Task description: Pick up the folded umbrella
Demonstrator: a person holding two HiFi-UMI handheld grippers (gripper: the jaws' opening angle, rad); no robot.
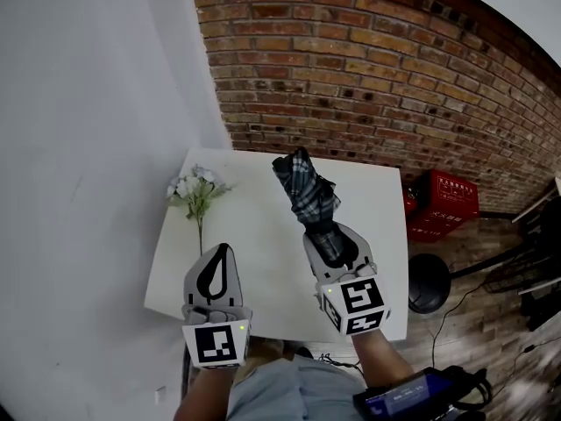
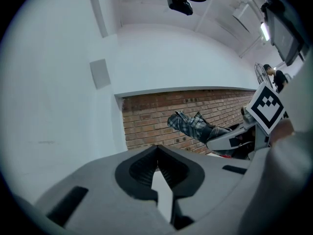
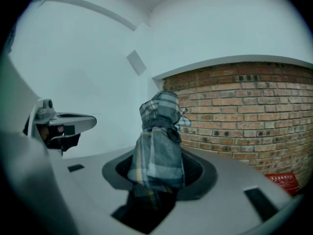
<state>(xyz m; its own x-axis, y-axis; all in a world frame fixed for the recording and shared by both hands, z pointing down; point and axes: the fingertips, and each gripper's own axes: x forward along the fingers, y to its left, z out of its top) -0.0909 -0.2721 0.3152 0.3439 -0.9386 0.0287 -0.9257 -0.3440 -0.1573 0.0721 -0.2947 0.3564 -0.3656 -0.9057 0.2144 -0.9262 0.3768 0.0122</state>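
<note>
Head view, looking down on white square table (image 1: 263, 235) set against red brick wall (image 1: 368, 68). Holding dark grey plaid fabric folded umbrella (image 1: 305, 191) in right gripper (image 1: 331, 239): jaws clamped on its lower end, pads pressing the fabric from both sides. Umbrella pointing away from person toward table's far edge, over right half of table, lifted clear of the top. Same in right gripper view: umbrella (image 3: 159, 141) sticking out from between the jaws, brick behind it. Left gripper (image 1: 223, 253) over near left part of table, jaws closed tip to tip, nothing between them. Sprig of white fabric flowers with green stem (image 1: 195, 189) lying near far left corner of table, well apart from both grippers. Red plastic crate (image 1: 443, 202) on floor just beside table's right edge.
</note>
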